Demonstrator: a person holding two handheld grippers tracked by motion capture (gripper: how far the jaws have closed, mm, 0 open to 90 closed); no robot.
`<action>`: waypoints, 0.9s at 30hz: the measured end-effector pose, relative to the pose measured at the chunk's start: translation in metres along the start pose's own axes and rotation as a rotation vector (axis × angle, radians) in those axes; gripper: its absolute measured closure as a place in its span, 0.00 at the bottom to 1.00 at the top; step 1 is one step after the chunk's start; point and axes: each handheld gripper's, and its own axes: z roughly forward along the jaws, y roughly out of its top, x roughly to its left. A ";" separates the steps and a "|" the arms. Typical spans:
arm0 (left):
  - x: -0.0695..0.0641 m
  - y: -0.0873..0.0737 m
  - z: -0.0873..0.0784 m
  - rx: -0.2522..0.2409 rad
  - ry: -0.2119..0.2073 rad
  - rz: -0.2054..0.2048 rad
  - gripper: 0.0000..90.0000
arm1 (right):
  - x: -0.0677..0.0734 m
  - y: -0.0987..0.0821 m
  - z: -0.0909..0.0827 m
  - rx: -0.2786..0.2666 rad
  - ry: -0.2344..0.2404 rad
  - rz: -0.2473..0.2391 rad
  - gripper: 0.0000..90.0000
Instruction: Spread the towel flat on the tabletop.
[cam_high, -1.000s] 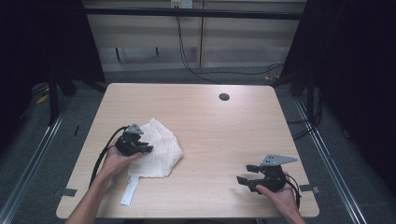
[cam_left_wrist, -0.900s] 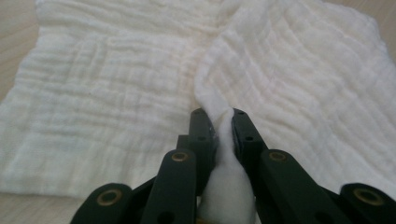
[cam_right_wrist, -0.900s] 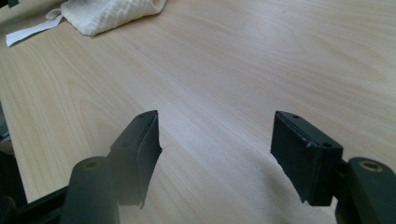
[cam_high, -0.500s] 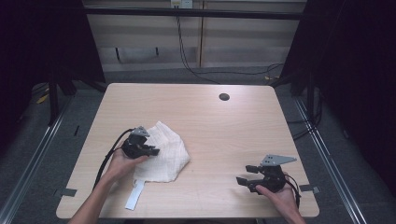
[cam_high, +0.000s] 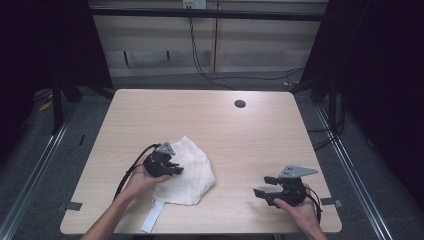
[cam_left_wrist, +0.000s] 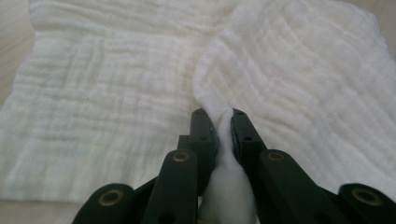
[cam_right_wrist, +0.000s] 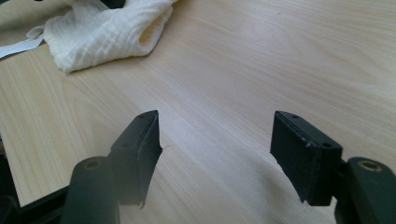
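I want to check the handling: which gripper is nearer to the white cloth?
Left. The left gripper pinches a fold of the white cloth; the right gripper stands open, apart from it.

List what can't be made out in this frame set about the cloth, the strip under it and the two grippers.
- White cloth: its near-left part, high view, hidden by the left gripper and hand.
- Pinched fold: how far it reaches, left gripper view, cut off by the bottom edge.
- White strip: whether it is sewn to the cloth, high view, too small.
- Right gripper: open jaw bases, right gripper view, blurred and cut off.
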 end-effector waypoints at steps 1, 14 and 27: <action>-0.003 0.001 0.002 -0.003 -0.004 0.003 0.91 | 0.000 0.000 0.000 0.000 0.000 -0.001 0.37; -0.029 0.017 0.020 0.007 -0.057 0.038 0.91 | 0.003 0.001 0.002 0.014 -0.005 -0.015 0.37; -0.062 0.028 0.035 0.013 -0.099 0.080 0.89 | 0.005 0.002 0.004 0.013 0.011 -0.031 0.37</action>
